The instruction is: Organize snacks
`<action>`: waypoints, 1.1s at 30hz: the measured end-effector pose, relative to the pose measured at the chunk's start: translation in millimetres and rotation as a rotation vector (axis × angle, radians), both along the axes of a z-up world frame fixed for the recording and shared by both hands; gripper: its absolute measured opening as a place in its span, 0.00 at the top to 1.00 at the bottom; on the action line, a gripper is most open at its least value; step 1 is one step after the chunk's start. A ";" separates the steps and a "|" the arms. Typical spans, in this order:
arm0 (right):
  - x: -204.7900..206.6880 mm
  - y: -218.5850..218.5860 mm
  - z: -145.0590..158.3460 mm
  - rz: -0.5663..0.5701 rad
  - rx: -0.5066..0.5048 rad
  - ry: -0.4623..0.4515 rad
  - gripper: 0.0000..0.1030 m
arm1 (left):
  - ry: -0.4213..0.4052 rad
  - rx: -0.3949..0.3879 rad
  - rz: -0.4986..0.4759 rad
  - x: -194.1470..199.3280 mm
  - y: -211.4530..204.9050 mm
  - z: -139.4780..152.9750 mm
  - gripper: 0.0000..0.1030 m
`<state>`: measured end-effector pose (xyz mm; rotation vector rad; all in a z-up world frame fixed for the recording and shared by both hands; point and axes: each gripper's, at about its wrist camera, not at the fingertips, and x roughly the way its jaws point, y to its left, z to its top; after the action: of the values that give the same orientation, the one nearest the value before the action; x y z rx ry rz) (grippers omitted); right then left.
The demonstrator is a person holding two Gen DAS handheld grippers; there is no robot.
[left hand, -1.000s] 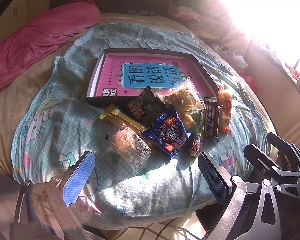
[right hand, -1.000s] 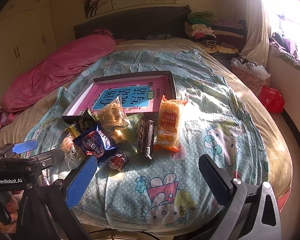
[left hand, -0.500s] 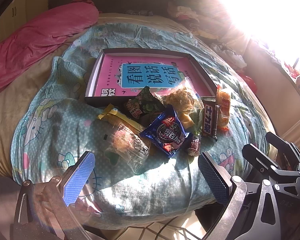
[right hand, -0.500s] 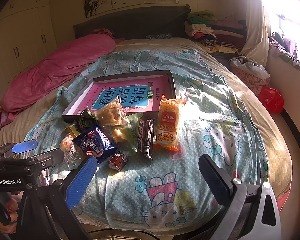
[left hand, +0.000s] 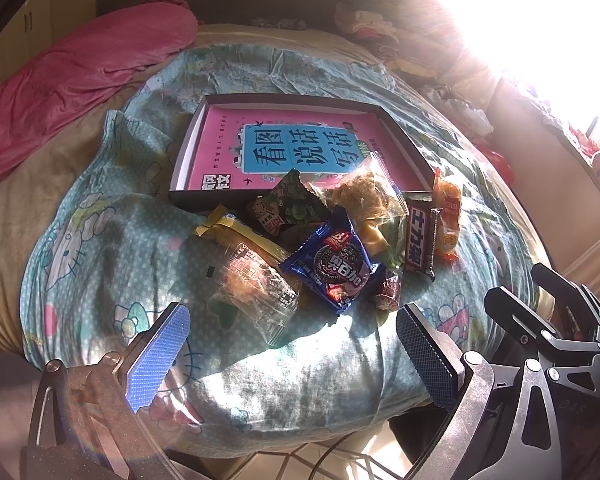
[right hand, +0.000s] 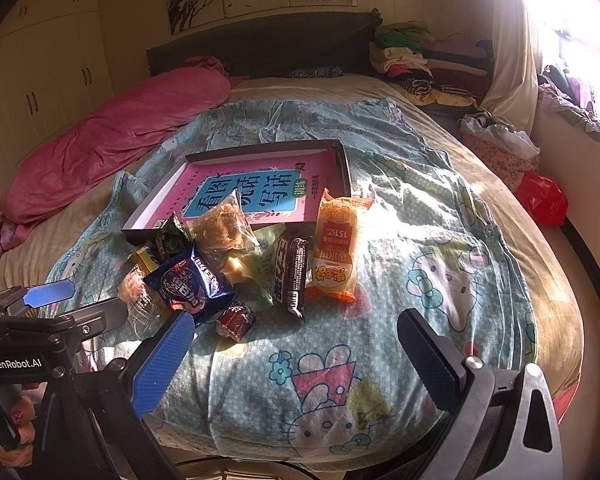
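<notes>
Blue pads: left tool (left hand: pixel 288 354) and right tool (right hand: pixel 296 356) both spread wide, holding nothing, hovering off the bed's near edge.
Change: barely any since a second ago; left view has crept slightly toward the snack pile (left hand: pixel 332 236).
Snacks: heaped on the quilt (right hand: pixel 420 240), touching the near rim of the tray (right hand: pixel 342 160).
Right view only: orange packet (right hand: pixel 338 246) face-on, headboard, wardrobe.
Room: bare quilt right of the pile.

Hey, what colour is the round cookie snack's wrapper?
Dark blue, with red accents, on the cookie packet; clearest in the left wrist view.
</notes>
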<state>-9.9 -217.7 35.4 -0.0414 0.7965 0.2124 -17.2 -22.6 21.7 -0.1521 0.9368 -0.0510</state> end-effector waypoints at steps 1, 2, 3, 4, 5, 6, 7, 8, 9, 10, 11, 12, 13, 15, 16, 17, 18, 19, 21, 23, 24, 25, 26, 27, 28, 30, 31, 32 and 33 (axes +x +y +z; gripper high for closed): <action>0.0 0.0 0.0 0.000 0.001 -0.001 0.00 | 0.000 0.000 0.000 0.0 -0.1 -0.1 0.00; 0.0 0.0 0.0 0.001 0.001 0.000 0.00 | 0.000 0.000 0.000 -0.1 0.1 -0.1 0.00; 0.3 0.1 -0.2 0.001 0.001 0.000 0.00 | 0.001 0.000 0.000 -0.1 0.1 -0.1 0.00; 0.5 0.2 -0.4 0.001 0.000 0.000 0.00 | 0.002 0.000 -0.001 -0.1 0.4 -0.4 0.00; 0.3 0.3 -0.2 0.001 0.001 0.000 0.00 | 0.003 0.000 0.000 0.0 0.5 -0.6 0.00; 0.3 0.3 -0.3 0.001 0.001 0.000 0.00 | 0.003 0.000 0.000 0.0 0.6 -0.8 0.00; 0.2 0.4 -0.3 0.000 0.000 0.000 0.00 | 0.004 0.000 0.000 0.2 0.9 -1.4 0.00; 0.2 0.4 -0.2 0.000 0.001 -0.001 0.00 | 0.004 -0.001 0.000 0.2 0.9 -1.5 0.00; 0.4 0.3 -0.2 0.001 0.001 -0.001 0.00 | 0.005 -0.001 0.000 0.3 1.1 -1.7 0.00; 0.2 0.5 -0.3 0.000 0.001 -0.001 0.00 | 0.005 -0.001 0.000 0.4 1.3 -2.1 0.00; 0.4 0.5 -0.4 0.000 0.002 -0.001 0.00 | 0.006 -0.002 0.001 0.4 1.3 -2.2 0.00; 0.5 1.1 -0.5 0.001 0.001 -0.001 0.00 | 0.008 -0.003 0.000 0.5 1.2 -2.4 0.00; 0.4 0.8 -0.4 0.001 0.001 -0.001 0.00 | 0.009 -0.004 0.001 0.7 1.9 -2.8 0.00; 0.5 0.7 -0.4 0.001 0.002 -0.001 0.00 | 0.009 -0.005 0.001 0.6 2.1 -3.0 0.00; 0.6 1.3 -0.5 0.002 0.002 -0.001 0.00 | 0.009 -0.005 0.001 0.5 2.2 -3.0 0.00; 0.8 1.9 -0.7 0.003 0.002 0.000 0.00 | 0.010 -0.005 0.001 0.5 2.3 -3.3 0.00; 1.0 2.1 -1.0 0.004 0.002 0.000 0.00 | 0.011 -0.006 0.001 0.6 3.1 -3.6 0.00; 1.2 2.6 -1.4 0.006 0.002 0.001 0.00 | 0.013 -0.008 0.001 0.7 3.8 -4.0 0.00; 1.4 3.6 -2.1 0.010 0.002 0.002 0.00 | 0.019 -0.012 0.004 1.2 5.5 -4.8 0.00; 1.7 4.9 -3.1 0.017 0.002 0.005 0.00 | 0.024 -0.016 0.007 1.7 7.7 -5.7 0.00; 1.8 5.9 -3.8 0.021 0.002 0.007 0.00 | 0.028 -0.018 0.007 2.1 8.7 -6.4 0.00; 1.5 6.4 -4.6 0.026 0.003 0.010 0.00 | 0.033 -0.021 0.008 2.8 9.9 -7.3 0.00; 1.7 7.3 -5.7 0.030 0.003 0.014 0.00 | 0.037 -0.023 0.008 3.4 11.5 -8.3 0.00; 2.2 8.3 -6.7 0.034 0.004 0.017 0.00 | 0.042 -0.025 0.010 3.9 13.4 -9.3 0.00; 2.8 9.4 -7.9 0.039 0.005 0.021 0.00 | 0.045 -0.028 0.014 4.3 16.0 -10.5 0.00; 4.0 11.4 -10.1 0.047 0.008 0.030 0.00 | 0.054 -0.037 0.023 5.0 21.5 -13.0 0.00; 4.7 12.5 -11.2 0.051 0.008 0.033 0.00 | 0.058 -0.040 0.029 5.2 24.9 -14.2 0.00; 4.9 13.2 -12.2 0.055 0.007 0.037 0.00 | 0.060 -0.044 0.036 6.0 28.4 -15.0 0.00; 5.2 14.1 -13.1 0.059 0.007 0.041 0.00 | 0.062 -0.049 0.044 6.8 32.0 -16.0 0.00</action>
<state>-4.8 -203.6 22.3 -0.0540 0.8356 0.2726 -10.5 9.4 5.7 -0.2202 0.9942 -0.0289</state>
